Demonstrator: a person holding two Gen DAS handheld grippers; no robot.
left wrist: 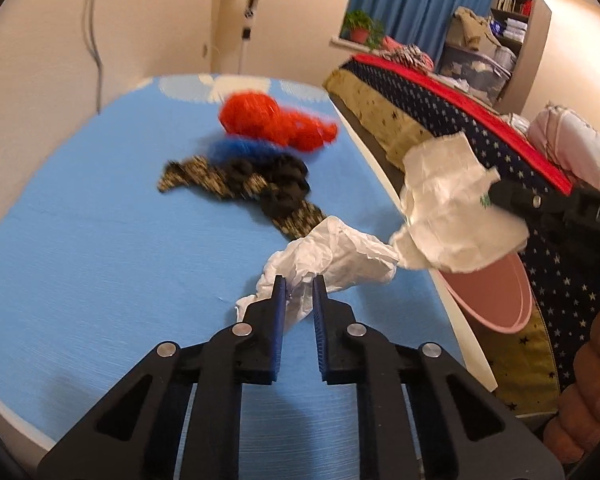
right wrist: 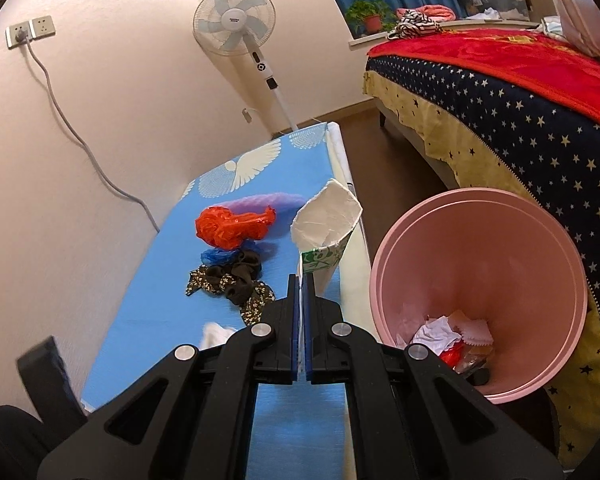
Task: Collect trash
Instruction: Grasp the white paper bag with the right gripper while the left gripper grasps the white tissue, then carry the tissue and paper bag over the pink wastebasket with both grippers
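My right gripper (right wrist: 302,278) is shut on a white paper bag with green print (right wrist: 327,224), held up over the board's right edge beside the pink bin (right wrist: 480,240); the bag also shows in the left wrist view (left wrist: 452,208). My left gripper (left wrist: 299,282) stands with jaws a little apart around a crumpled white plastic bag (left wrist: 332,260) lying on the blue ironing board (left wrist: 100,220). Trash lies in the bin's bottom (right wrist: 452,336).
A red plastic bag (left wrist: 272,120), a blue bag (left wrist: 236,150) and a dark patterned cloth (left wrist: 240,184) lie further along the board. A bed with starry cover (right wrist: 520,120) stands right of the bin. A standing fan (right wrist: 236,20) is behind the board.
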